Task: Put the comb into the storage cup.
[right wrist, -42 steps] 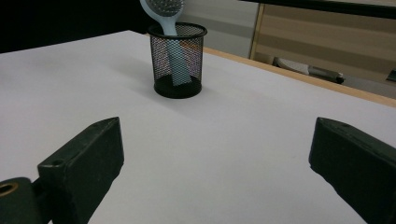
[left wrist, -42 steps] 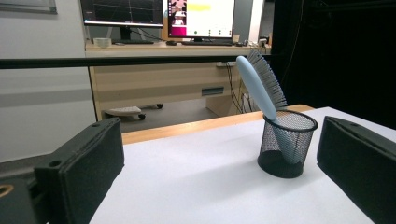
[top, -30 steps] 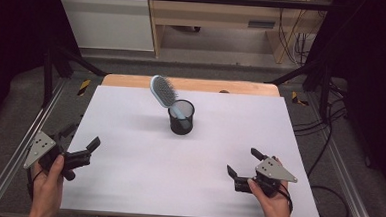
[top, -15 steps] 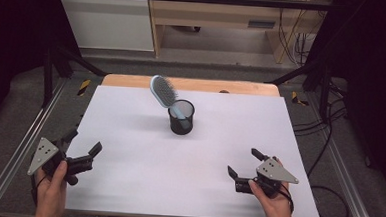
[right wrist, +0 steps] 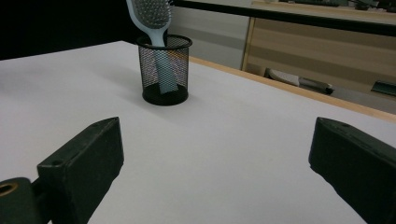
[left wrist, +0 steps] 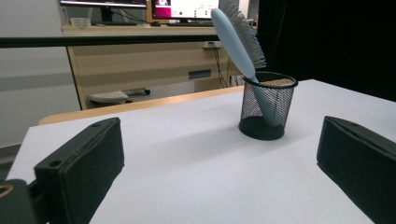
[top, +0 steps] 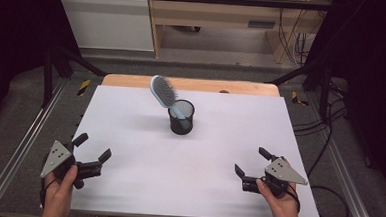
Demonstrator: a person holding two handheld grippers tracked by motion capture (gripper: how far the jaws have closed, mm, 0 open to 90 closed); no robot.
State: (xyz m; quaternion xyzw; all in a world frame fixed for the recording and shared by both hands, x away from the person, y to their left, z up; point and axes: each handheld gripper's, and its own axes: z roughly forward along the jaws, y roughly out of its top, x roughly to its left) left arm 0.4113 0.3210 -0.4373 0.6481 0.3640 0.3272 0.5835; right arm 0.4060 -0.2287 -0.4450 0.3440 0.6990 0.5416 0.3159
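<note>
A black mesh cup [top: 181, 117] stands on the white table [top: 193, 158] a little behind its middle. A light blue hairbrush [top: 163, 92] leans in it, handle down, head tilted to the back left. In the left gripper view the cup [left wrist: 267, 106] and the brush [left wrist: 239, 35] stand ahead, right of centre. In the right gripper view the cup [right wrist: 164, 69] and the brush [right wrist: 151, 17] stand ahead, left of centre. My left gripper [top: 93, 148] is open near the front left edge. My right gripper [top: 252, 161] is open near the front right. Both hold nothing.
A wooden strip [top: 192, 84] runs along the table's far edge. Metal frame rails [top: 13, 154] flank the table. Behind stand a wooden desk [top: 221, 15] and cables [top: 330, 125] on the floor at the right.
My left gripper has drifted back toward the front left edge and a little lower in the high view. The right gripper, the cup and the brush have not moved.
</note>
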